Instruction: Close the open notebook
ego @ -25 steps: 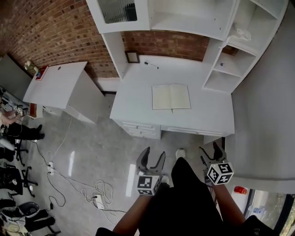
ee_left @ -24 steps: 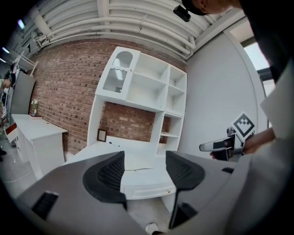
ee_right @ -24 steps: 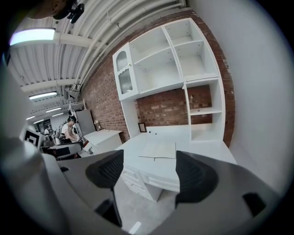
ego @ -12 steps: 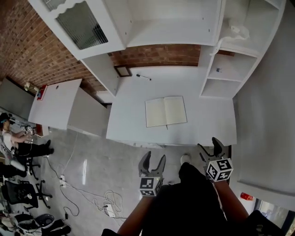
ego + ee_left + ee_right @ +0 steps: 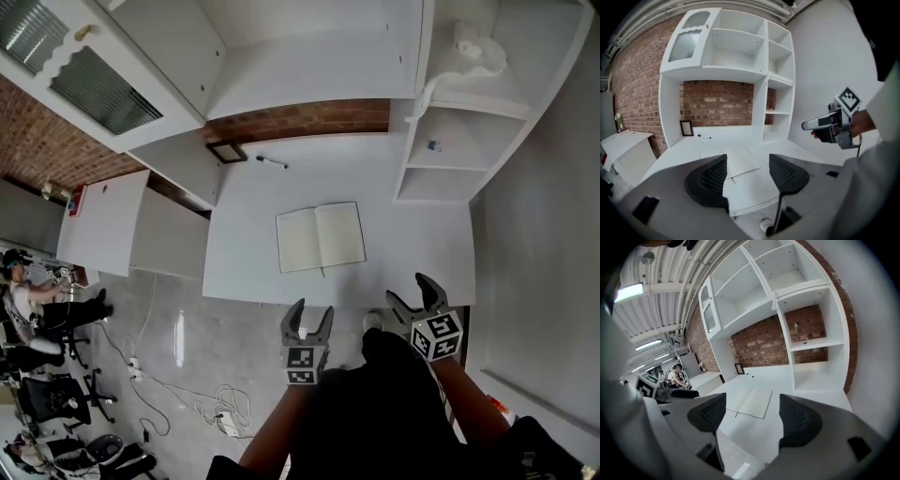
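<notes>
An open notebook with blank cream pages lies flat in the middle of the white desk. It also shows in the left gripper view, notebook, and in the right gripper view, notebook. My left gripper hangs open short of the desk's front edge, over the floor. My right gripper is open too, just at the desk's front right edge. Both are empty and well apart from the notebook.
A black marker and a small framed picture lie at the back of the desk. White shelves rise at the right and a cabinet at the left. A lower side table stands left; cables trail on the floor.
The view has come closer to the desk, and both grippers have moved forward toward its front edge. The notebook lies as before, open.
</notes>
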